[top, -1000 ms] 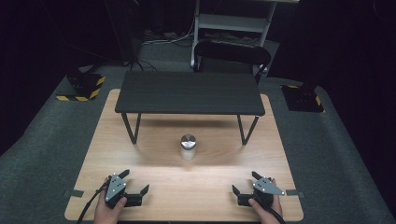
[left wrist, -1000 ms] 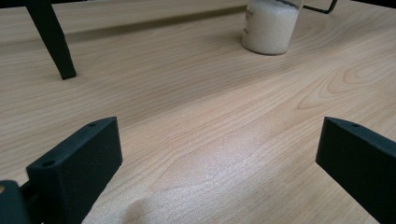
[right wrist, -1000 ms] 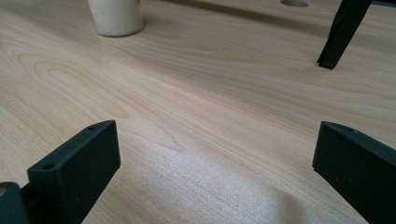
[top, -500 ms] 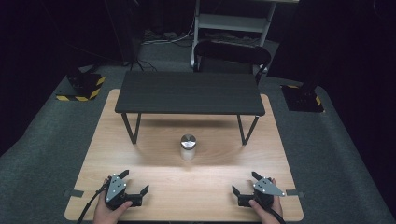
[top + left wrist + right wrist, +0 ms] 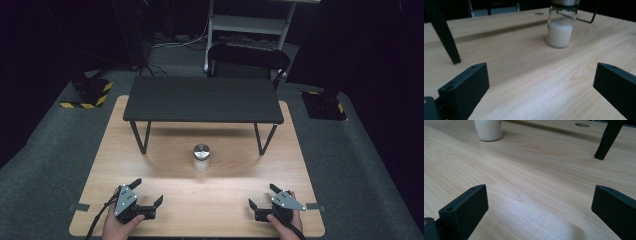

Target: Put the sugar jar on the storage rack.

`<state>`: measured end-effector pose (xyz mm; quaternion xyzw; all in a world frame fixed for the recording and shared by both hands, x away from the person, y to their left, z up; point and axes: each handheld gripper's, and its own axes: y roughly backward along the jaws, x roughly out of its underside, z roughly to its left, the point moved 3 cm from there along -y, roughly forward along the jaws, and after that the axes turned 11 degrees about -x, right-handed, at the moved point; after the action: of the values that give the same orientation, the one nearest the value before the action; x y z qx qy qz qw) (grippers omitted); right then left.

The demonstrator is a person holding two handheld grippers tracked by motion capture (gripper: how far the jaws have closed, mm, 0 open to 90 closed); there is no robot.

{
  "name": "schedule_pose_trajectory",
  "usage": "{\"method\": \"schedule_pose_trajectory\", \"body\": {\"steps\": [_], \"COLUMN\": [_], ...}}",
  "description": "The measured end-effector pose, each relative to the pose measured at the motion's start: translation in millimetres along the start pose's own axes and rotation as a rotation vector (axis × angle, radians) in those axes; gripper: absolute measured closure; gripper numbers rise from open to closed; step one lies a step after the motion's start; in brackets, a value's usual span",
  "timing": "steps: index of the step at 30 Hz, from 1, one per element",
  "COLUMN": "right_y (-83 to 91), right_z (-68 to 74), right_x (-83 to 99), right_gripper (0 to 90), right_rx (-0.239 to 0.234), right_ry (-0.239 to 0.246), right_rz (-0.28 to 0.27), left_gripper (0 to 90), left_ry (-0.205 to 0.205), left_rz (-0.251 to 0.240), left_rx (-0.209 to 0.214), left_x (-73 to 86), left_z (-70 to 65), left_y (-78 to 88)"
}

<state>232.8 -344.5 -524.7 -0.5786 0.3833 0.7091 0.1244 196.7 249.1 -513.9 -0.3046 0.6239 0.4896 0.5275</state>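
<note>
A small glass jar (image 5: 201, 158) with a metal lid stands upright in the middle of the wooden table (image 5: 165, 150), partly filled with white powder. The left gripper view shows the jar (image 5: 560, 27) ahead and to the right; the right gripper view shows the jar's base (image 5: 488, 129) at the top left. My left gripper (image 5: 147, 192) rests near the front left edge, open and holding nothing. My right gripper (image 5: 263, 195) sits near the front right edge, open as well. Both are well short of the jar.
A low black shelf (image 5: 202, 99) on thin black legs spans the back half of the table, just behind the jar. One leg (image 5: 445, 32) is near my left gripper's line, another leg (image 5: 607, 138) near my right. Grey carpet surrounds the table.
Both hands have drifted slightly toward the front edge of the table. The jar has not moved.
</note>
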Motion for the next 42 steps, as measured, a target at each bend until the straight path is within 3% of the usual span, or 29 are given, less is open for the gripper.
{"method": "schedule_pose_trajectory", "body": {"steps": [10, 20, 30, 42], "right_y": [0.3, 0.3, 0.2, 0.8], "right_z": [0.7, 1.0, 1.5, 1.1], "right_x": [0.7, 0.8, 0.7, 1.9], "right_gripper": [0.6, 0.6, 0.6, 0.6], "right_rx": [0.003, 0.004, 0.005, 0.002], "right_ry": [0.003, 0.004, 0.007, 0.011], "right_rz": [-0.004, -0.005, -0.004, -0.010], "left_gripper": [0.5, 1.3, 1.8, 3.2], "left_ry": [-0.007, -0.011, 0.000, 0.012], "left_rz": [-0.032, -0.051, -0.053, -0.041], "left_rx": [0.016, 0.050, 0.081, 0.118], "left_x": [-15.9, -27.6, -33.2, -30.1], "left_z": [-5.7, -13.5, -20.6, -38.4], "left_y": [-18.1, -46.8, -82.9, -133.9]}}
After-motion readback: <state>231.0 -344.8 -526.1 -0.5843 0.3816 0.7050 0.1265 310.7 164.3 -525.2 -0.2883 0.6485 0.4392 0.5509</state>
